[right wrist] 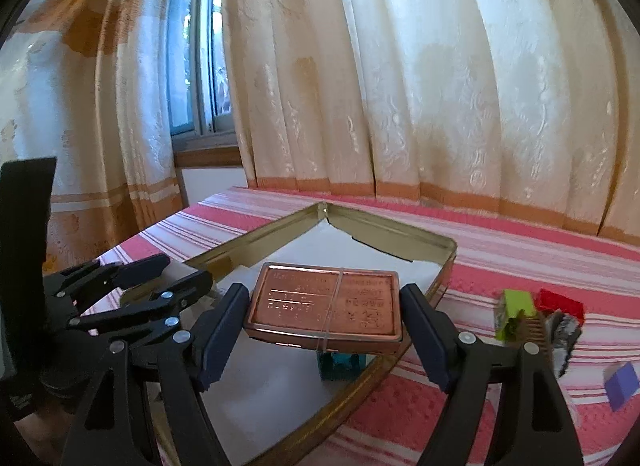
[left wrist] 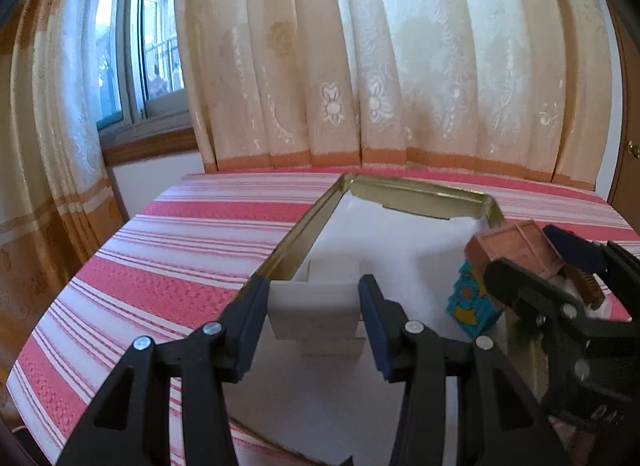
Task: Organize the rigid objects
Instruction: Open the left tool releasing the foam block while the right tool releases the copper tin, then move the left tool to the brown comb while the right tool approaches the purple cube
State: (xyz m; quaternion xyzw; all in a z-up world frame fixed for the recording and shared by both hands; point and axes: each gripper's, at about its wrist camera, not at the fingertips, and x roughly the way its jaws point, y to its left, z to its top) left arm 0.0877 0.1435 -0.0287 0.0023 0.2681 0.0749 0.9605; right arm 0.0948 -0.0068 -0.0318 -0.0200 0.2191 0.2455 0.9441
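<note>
Tin [right wrist: 400, 244] and two held pieces, above striped counter [left wrist: 168, 242].
Copper case [right wrist: 326, 306] is pinched by right gripper [right wrist: 324, 330] over a teal box [right wrist: 340, 364] inside the tin, likely for stacking. White block [left wrist: 316, 306] is clamped in left gripper [left wrist: 312, 326] at the tin's near-left edge. Unsorted small items lie near the counter's right edge.

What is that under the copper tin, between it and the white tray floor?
A small teal patterned box stands there, under the copper tin in the right tool; both wrist views show it.
</note>
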